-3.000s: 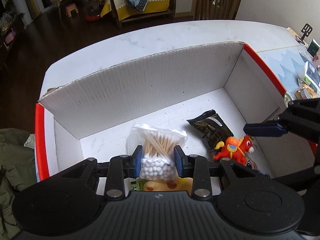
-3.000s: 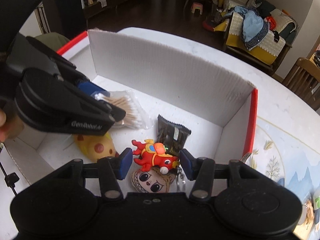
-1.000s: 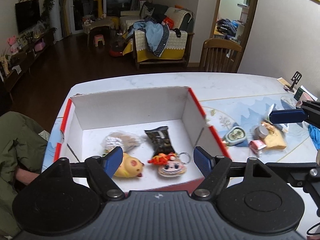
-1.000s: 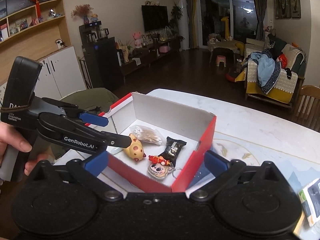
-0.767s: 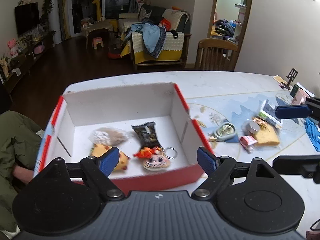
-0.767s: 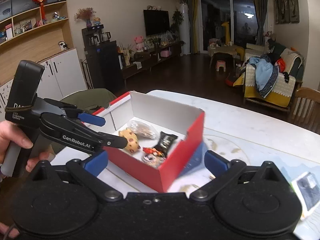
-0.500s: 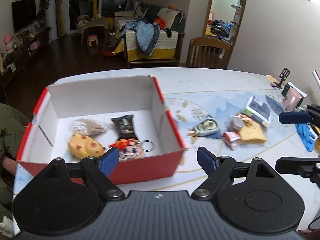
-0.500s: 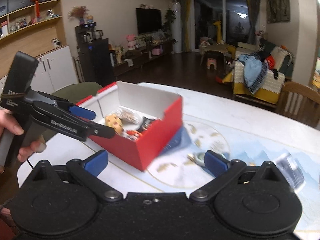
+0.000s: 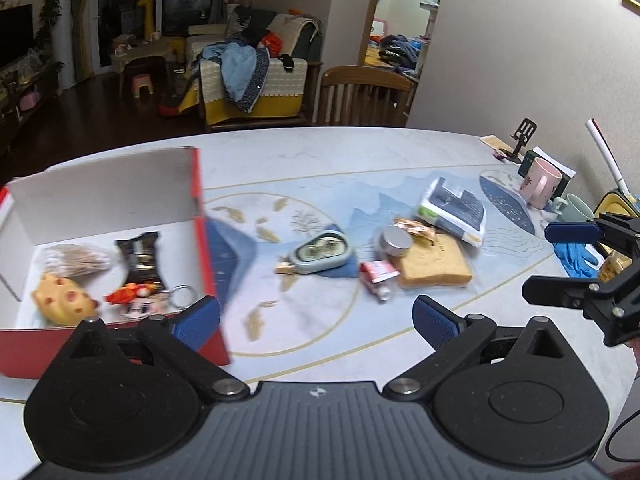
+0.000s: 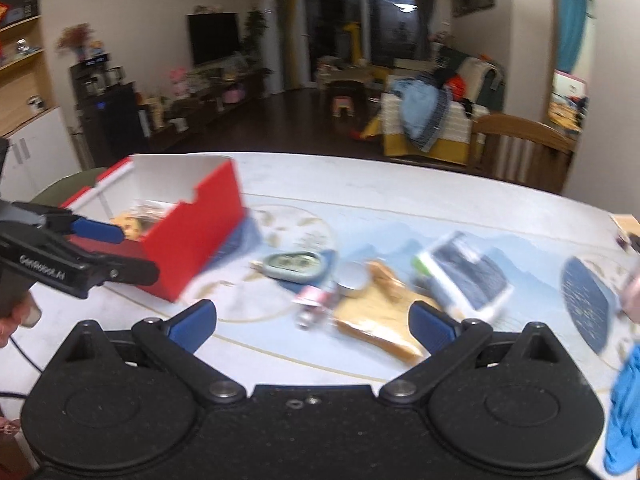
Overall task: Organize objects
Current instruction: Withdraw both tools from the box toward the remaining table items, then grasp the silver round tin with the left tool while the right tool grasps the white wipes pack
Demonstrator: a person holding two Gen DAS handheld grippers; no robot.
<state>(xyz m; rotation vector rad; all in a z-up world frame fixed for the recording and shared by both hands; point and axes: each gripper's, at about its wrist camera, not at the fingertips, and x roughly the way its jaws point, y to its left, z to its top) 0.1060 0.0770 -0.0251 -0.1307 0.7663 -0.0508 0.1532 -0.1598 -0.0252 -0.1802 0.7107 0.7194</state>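
Both wrist views look forward over the table [image 9: 360, 148], sharing the red box [image 10: 192, 236].

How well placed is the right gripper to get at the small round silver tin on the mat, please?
Probably yes: the right gripper is open and empty, above the loose items. The silver tin lies ahead, but the red packet and tan pouch crowd it.

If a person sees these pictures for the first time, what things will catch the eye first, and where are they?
The red box at the left stands out, with a yellow toy and a bag of cotton swabs inside. Right of it, small things lie loose on the blue mat: a pale green case and a brown pouch. Both claws, left and right, are open and empty.
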